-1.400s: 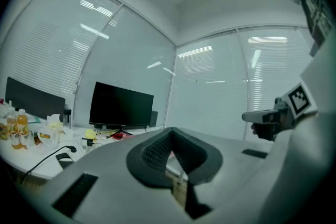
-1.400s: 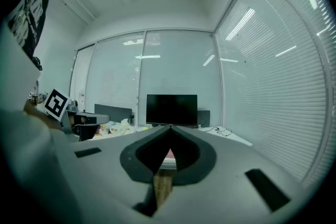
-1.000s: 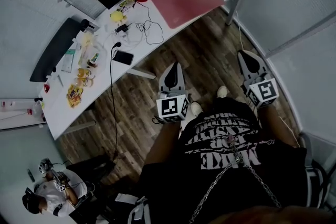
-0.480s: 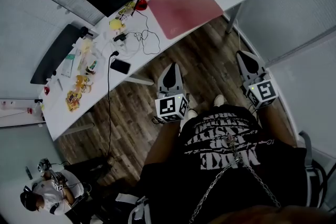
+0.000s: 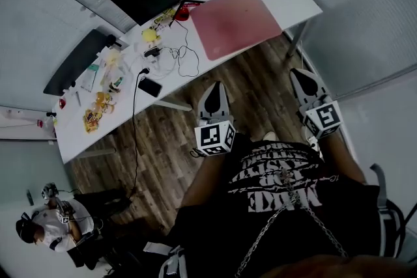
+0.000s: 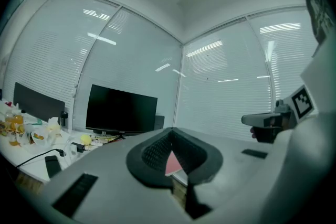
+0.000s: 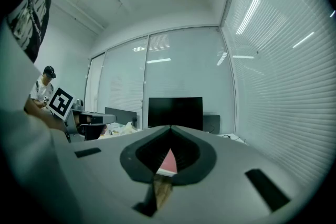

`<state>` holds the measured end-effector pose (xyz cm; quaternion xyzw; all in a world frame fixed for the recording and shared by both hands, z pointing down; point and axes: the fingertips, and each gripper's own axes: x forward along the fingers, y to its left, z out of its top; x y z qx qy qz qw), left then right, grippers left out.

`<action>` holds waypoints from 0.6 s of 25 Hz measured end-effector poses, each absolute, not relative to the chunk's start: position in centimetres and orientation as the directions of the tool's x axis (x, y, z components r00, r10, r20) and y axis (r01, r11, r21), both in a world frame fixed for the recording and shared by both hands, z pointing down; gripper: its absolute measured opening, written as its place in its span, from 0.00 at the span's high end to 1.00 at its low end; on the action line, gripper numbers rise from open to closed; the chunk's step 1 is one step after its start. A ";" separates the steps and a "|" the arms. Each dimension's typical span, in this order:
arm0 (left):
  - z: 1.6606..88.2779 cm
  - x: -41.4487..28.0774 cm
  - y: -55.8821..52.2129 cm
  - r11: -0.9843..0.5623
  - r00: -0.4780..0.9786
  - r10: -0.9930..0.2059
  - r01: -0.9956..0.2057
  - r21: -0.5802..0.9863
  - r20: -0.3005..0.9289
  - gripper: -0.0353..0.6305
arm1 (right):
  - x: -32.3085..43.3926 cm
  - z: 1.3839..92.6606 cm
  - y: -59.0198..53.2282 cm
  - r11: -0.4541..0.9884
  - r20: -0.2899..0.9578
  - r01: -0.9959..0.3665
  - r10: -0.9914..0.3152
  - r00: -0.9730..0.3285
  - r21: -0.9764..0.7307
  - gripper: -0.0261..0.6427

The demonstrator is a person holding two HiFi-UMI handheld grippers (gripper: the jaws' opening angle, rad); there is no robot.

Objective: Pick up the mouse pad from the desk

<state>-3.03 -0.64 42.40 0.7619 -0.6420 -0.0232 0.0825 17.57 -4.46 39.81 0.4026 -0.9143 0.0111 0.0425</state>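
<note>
Two closed grippers, mouse pad well ahead on the desk.
Both the left gripper (image 5: 214,85) and the right gripper (image 5: 294,72) have their jaws pressed together on nothing, held above the wood floor (image 5: 255,78). The pink mouse pad (image 5: 234,21) lies flat at the right end of the white desk (image 5: 293,0), its near edge along the desk's front edge, with cables (image 5: 186,49) just to its left. A good approach would come in squarely, spread one pair of jaws before arriving, and pinch that thin near edge from the front, clear of the cables.
</note>
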 end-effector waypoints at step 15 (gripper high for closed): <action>43.2 -4.8 -5.4 -0.144 0.164 -0.979 -0.976 0.166 0.118 0.94 | 14.0 40.9 -9.3 0.709 0.118 -0.705 -0.699 -0.705 -0.012 0.97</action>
